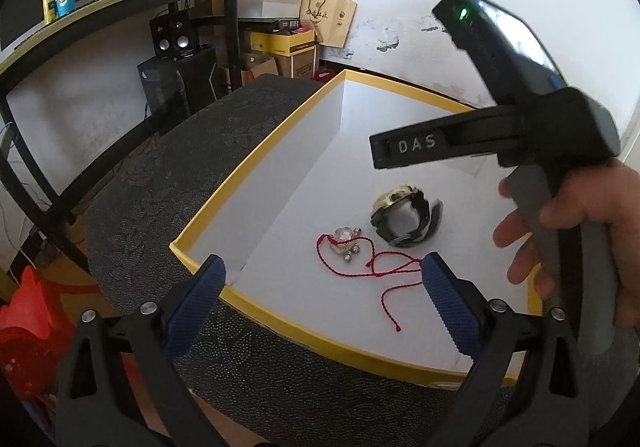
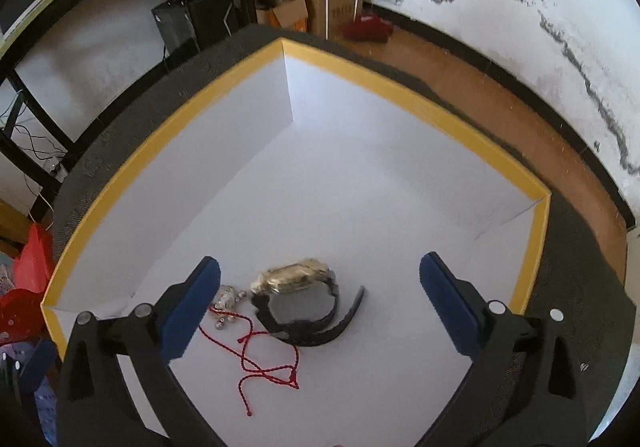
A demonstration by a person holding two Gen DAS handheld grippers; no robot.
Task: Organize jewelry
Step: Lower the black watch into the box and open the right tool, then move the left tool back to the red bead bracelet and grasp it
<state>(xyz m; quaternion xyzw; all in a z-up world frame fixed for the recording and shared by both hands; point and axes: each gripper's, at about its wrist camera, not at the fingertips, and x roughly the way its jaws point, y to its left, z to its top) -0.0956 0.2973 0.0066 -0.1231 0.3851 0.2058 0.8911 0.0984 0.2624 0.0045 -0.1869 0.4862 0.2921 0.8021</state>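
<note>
Watch (image 2: 298, 301) and red-cord charm (image 2: 256, 343) already laid in yellow-rimmed box (image 2: 400, 95) — charm at watch's seven o'clock; both grippers (image 1: 322, 289) (image 2: 320, 293) held wide open, nothing gripped — little seems left

Both wrist views look down, sharing box (image 1: 256, 151) (image 2: 120, 183) interior

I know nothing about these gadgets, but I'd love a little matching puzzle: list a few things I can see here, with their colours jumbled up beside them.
Things:
1. Braided cord necklace with clear pendant
2. Rubber strap of the gold-faced wristwatch
3. Rim of the shallow cardboard box
4. Textured pads on the left gripper

Colours:
A. Yellow
B. Blue
C. Red
D. Black

Pairs: 1-C, 2-D, 3-A, 4-B

Both the necklace and the watch lie on the box's white floor, with both grippers' jaws open above them.
</note>
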